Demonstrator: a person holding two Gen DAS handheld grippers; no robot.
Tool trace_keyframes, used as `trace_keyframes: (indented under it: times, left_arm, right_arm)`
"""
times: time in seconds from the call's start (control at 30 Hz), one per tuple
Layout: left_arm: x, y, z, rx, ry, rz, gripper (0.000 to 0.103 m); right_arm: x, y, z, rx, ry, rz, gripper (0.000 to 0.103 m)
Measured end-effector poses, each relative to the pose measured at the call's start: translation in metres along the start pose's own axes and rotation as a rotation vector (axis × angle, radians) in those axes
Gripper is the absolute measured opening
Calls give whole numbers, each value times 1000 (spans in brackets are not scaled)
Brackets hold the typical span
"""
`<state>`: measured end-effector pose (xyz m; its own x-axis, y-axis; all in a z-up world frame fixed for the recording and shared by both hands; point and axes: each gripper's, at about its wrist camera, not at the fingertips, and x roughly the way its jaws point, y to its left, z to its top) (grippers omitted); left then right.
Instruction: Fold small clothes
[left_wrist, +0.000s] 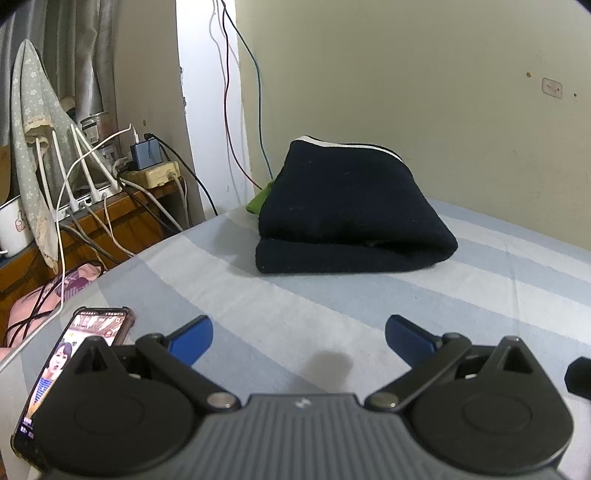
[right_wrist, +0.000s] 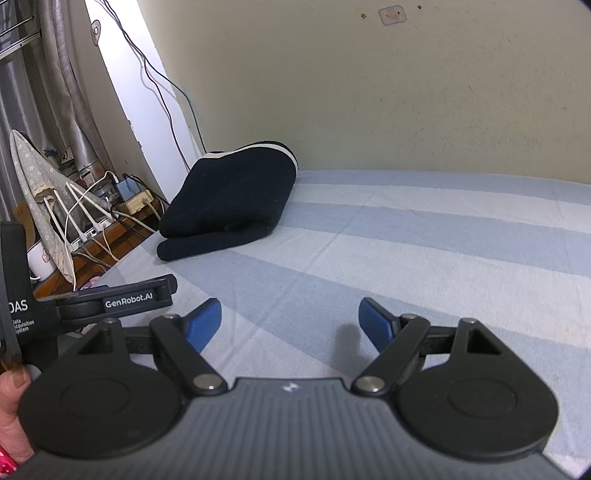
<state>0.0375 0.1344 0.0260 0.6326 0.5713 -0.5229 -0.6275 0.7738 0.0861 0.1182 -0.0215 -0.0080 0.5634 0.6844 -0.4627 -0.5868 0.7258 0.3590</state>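
Folded dark garment (left_wrist: 351, 210) near wall (left_wrist: 424, 92), striped bedsheet (left_wrist: 369, 314) bare ahead

A dark navy garment (left_wrist: 351, 206) with a white edge stripe lies folded double on the striped bed sheet (left_wrist: 332, 302) near the wall — thick, tidy, its fold facing forward — with something green (left_wrist: 258, 201) under its far-left corner.
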Motion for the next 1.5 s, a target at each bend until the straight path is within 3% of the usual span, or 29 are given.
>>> trace_keyframes:
  times: [0.8, 1.5]
  left_arm:
    - [4, 6, 1, -13, 47, 22, 103]
    - [0, 10, 1, -44, 29, -46, 103]
  right_arm:
    - [0, 0, 0, 2, 1, 0, 84]
    - [0, -1, 0, 3, 2, 1, 84]
